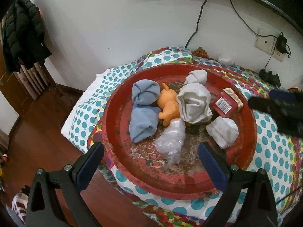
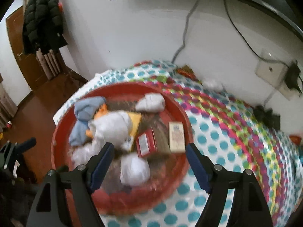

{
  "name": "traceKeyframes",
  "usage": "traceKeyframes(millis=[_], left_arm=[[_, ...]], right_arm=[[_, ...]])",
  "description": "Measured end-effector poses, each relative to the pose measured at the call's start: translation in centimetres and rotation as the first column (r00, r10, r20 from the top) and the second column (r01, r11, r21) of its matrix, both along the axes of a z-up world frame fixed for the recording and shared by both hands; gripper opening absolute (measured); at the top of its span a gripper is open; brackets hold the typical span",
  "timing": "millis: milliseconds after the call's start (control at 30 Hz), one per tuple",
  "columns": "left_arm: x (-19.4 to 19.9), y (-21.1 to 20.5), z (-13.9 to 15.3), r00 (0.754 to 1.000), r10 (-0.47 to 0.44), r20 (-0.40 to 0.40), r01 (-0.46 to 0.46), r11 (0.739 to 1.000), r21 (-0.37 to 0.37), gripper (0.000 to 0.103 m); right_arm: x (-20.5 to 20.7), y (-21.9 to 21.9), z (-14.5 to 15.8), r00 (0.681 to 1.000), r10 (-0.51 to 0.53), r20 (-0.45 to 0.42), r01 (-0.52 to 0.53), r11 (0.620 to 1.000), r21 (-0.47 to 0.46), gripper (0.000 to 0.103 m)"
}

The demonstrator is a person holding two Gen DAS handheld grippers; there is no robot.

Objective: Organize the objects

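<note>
A round red tray sits on a dotted cloth and holds a blue rolled sock, an orange toy figure, three white sock rolls, a crumpled clear bag and small boxes, one red. My left gripper is open and empty above the tray's near rim. My right gripper is open and empty above the tray, over a white sock roll and the red box. The right view is blurred.
The dotted cloth covers a raised surface against a white wall. Cables and a wall socket are at the back right. A dark jacket hangs at left over a wooden floor. A black bundle lies near the wall.
</note>
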State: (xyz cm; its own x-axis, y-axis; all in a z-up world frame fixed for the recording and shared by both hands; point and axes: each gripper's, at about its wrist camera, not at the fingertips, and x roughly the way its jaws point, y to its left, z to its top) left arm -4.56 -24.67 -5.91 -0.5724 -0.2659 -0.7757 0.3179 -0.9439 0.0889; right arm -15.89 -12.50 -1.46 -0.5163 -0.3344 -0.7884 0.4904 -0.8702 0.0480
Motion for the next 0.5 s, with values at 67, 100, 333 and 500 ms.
traceKeyframes(millis=[67, 100, 333, 500], left_arm=[[0.0, 0.3, 0.1, 1.0, 0.0, 0.002, 0.0, 1.0, 0.002, 0.1], [0.0, 0.4, 0.1, 1.0, 0.0, 0.001, 0.0, 1.0, 0.002, 0.1], [0.5, 1.2, 0.5, 0.999, -0.015, -0.036, 0.016, 0.999, 0.044, 0.1], [1.0, 2.3, 1.2, 0.999, -0.011, -0.04, 0.01, 1.0, -0.023, 0.101]], right_arm=[[0.8, 0.8, -0.3, 1.0, -0.003, 0.02, 0.003, 1.0, -0.001, 0.08], [1.3, 1.0, -0.4, 1.0, -0.001, 0.025, 0.001, 1.0, 0.011, 0.08], [4.3, 1.2, -1.6, 0.997, 0.057, 0.048, -0.06, 0.997, 0.058, 0.08], [5.7, 1.1, -2.3, 0.996, 0.079, 0.033, -0.082, 0.991, 0.103, 0.08]])
